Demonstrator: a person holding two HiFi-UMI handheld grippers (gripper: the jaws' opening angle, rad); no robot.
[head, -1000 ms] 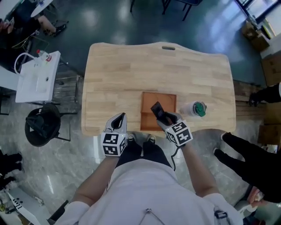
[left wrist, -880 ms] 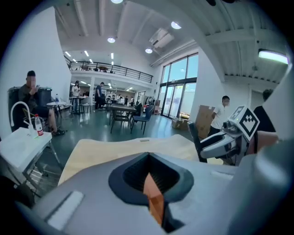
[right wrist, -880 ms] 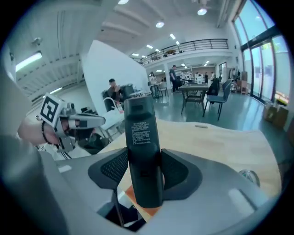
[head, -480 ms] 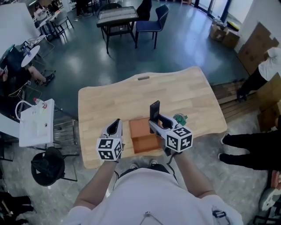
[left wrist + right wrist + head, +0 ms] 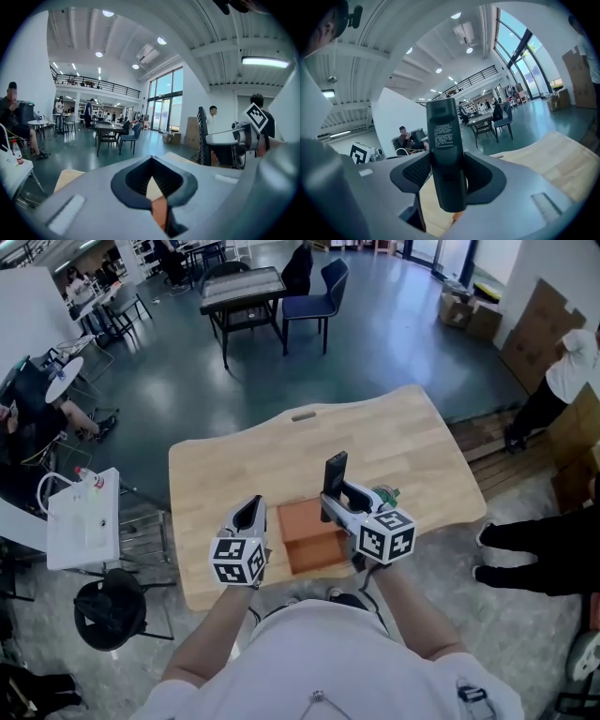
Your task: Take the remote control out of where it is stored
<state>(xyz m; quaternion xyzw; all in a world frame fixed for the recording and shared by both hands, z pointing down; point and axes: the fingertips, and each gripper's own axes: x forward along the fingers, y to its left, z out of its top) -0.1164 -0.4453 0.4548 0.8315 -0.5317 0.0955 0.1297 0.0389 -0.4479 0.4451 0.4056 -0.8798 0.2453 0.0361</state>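
Observation:
My right gripper [image 5: 335, 498] is shut on a black remote control [image 5: 334, 473], held upright in the air above the open orange-brown box [image 5: 309, 538] on the wooden table [image 5: 234, 465]. In the right gripper view the remote control [image 5: 445, 154] stands between the jaws with its label side toward the camera, and the gripper [image 5: 447, 180] clamps its lower half. My left gripper [image 5: 248, 514] hovers left of the box, jaws together with nothing in them. In the left gripper view my left gripper [image 5: 152, 185] shows only a sliver of gap, and the remote control [image 5: 203, 136] rises at the right.
A green-topped cup [image 5: 383, 494] lies on the table behind my right gripper. A white side table [image 5: 82, 517] and a black stool [image 5: 111, 607] stand left of the table. A person in dark clothes [image 5: 534, 549] stands at the right. Chairs and a desk [image 5: 242, 287] lie farther off.
My right gripper has lifted the remote control from the box and turned it upright. The head view has tilted up, so more of the room shows. The left gripper has stayed beside the box.

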